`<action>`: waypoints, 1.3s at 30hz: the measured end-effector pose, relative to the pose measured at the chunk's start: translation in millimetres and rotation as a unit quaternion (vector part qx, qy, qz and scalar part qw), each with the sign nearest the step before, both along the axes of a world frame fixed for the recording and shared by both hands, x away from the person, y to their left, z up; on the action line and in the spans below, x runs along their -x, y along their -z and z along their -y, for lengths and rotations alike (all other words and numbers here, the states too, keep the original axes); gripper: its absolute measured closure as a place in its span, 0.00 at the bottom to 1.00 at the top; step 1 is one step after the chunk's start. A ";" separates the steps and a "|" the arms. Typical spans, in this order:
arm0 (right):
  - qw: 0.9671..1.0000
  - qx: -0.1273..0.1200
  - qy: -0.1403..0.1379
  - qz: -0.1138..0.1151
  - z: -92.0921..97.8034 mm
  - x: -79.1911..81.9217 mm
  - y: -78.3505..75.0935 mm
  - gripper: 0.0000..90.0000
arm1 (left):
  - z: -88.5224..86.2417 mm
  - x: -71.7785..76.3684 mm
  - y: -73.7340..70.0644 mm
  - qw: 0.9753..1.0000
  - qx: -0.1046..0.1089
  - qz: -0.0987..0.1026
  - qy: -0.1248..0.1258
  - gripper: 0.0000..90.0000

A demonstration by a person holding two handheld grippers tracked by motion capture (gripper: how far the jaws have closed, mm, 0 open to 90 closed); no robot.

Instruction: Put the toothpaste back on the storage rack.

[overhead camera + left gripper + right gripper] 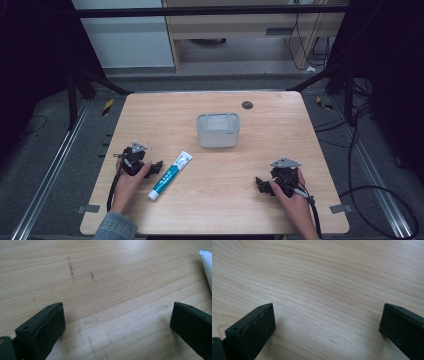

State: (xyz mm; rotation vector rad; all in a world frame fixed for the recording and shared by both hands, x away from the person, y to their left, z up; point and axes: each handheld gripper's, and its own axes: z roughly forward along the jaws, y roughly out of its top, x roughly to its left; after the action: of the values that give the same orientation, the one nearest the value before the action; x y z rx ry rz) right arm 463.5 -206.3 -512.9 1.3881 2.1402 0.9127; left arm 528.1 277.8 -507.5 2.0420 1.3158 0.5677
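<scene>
A: What lies nearest the person?

B: Two hands on the near part of the worktop (225,210), each holding a claw. The left claw (159,165) sits low at the near left; the right claw (259,184) sits low at the near right, well apart from the other. Both point inward toward the middle of the wood.

A: How do the jaws stand?

B: Both spread wide. In the left gripper view the left claw (117,322) has its two black jaws far apart with bare wood between them, gripping nothing. The right claw (327,323) shows the same in the right gripper view: jaws parted, only wood grain in the gap.

A: And the tube?

B: The tube (170,175) lies flat just beside the left claw, on its inner side, not touching it as far as the high view tells. It is white with teal print, set slantwise, cap end nearer the person and flat end pointing away toward the bin. In the left gripper view a white corner of the tube (207,267) shows at the right edge, outside the jaws.

A: Farther on?

B: A pale, open-topped bin (218,131) stands upright near the middle of the worktop, beyond the tube and apart from it. Past that, a small dark round cap (247,104) is set in the wood near the far edge.
</scene>
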 end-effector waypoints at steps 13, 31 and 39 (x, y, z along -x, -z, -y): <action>1.000 0.000 0.002 0.001 0.0 0.9 0.0 0.00 | -0.4 18.1 -24.5 1.000 0.003 0.008 0.013 0.04; 1.000 0.001 0.002 0.001 0.4 1.8 0.0 0.00 | 19.4 46.5 -68.7 0.997 -0.011 0.022 0.068 0.06; 1.000 0.000 0.002 0.001 0.9 1.8 0.0 0.00 | 36.5 50.7 -67.5 0.995 -0.028 0.013 0.090 0.07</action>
State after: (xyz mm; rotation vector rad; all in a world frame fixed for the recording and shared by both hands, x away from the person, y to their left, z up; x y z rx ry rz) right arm 461.7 -207.2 -513.0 1.3896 2.1358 0.9126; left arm 477.4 241.3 -440.1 2.1645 1.0984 0.5525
